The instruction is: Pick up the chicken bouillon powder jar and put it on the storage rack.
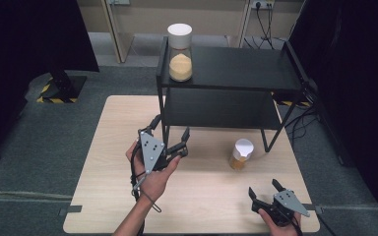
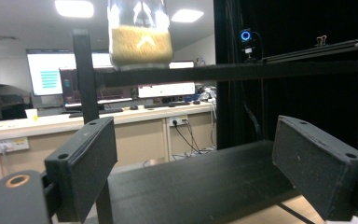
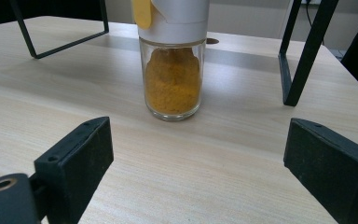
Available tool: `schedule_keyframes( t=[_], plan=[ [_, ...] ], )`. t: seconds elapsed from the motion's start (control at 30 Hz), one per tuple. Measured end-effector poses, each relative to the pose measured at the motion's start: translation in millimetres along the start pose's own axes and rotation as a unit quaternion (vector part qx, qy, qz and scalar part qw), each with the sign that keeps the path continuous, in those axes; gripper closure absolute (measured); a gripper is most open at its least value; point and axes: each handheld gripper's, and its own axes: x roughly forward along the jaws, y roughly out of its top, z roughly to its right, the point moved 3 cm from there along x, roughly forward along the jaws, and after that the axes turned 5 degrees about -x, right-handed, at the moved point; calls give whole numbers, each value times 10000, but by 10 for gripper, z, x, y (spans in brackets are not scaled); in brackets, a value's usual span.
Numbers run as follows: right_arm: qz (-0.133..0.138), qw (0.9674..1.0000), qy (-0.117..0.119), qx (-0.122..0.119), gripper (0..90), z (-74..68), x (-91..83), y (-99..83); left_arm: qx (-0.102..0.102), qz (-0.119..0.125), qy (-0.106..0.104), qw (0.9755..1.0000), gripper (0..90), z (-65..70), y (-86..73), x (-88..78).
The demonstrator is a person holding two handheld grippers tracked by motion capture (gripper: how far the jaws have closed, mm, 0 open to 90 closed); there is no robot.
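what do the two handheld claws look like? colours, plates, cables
Both alike: the left claw and right claw have black bodies with blocky black jaws bearing small screw holes, and a grey three-cornered plate with dark dots on top. A thin black cable trails from the left one. Forearms are bare, no sleeves visible.

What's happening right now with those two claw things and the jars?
Left gripper open, empty, at the shelf. Right gripper open, facing small jar on table. Tall jar on shelf top.

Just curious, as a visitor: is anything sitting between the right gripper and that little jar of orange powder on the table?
Nothing visible. The right gripper is open, with bare table between it and the jar.
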Motion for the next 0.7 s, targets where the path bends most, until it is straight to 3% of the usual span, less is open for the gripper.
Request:
schedule_keyframes(
  t=[0.27,0.5,0.7],
  plan=[
    [-4,10000,-1,8,84,1,2,2,-163,-148,-195,9996,130,-52,-309,-211],
    [-1,10000,-5,-2,84,-3,2,1,-280,-312,-172,9990,128,-99,-566,-396],
    [1,10000,-8,-3,84,-5,2,1,-379,-594,-129,9974,126,-167,-776,-534]
  ],
)
